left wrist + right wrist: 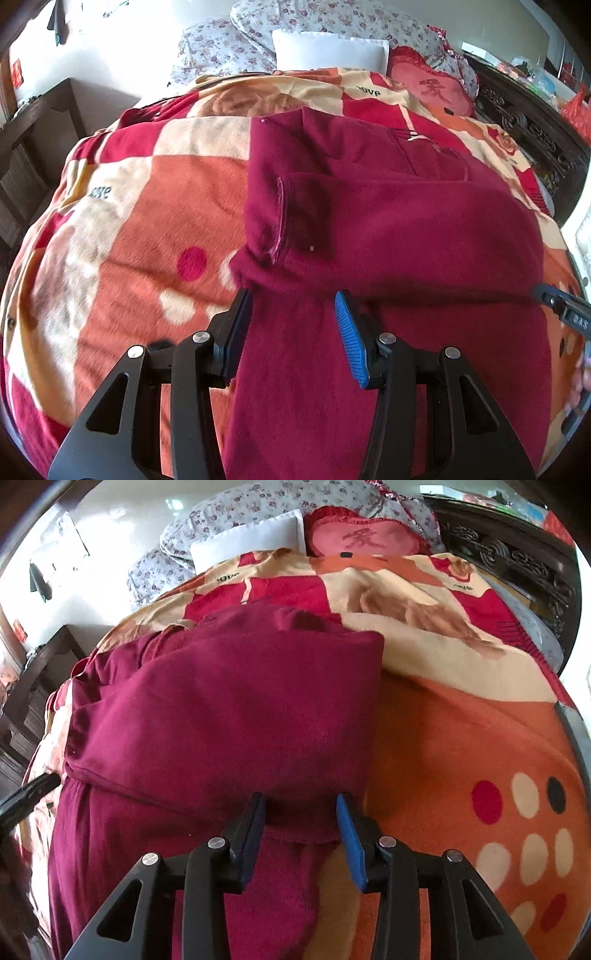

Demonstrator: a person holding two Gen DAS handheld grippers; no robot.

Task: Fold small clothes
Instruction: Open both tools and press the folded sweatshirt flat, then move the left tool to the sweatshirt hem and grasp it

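shirt [388,229] on blanket [122,206], mid-bed, part folded | left gripper [293,295] released, straddling near fold edge | right gripper [301,799] released at near right corner | left: final fold, squaring up

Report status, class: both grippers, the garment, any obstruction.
Left hand-held gripper open, right hand-held gripper open, both at near edge of maroon garment. Garment partly folded on blanket. Nothing in the way.

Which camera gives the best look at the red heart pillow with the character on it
The right wrist view: the heart pillow sits near top centre, whole and facing the lens. The left wrist view shows the heart pillow smaller, off to the right and more distorted.
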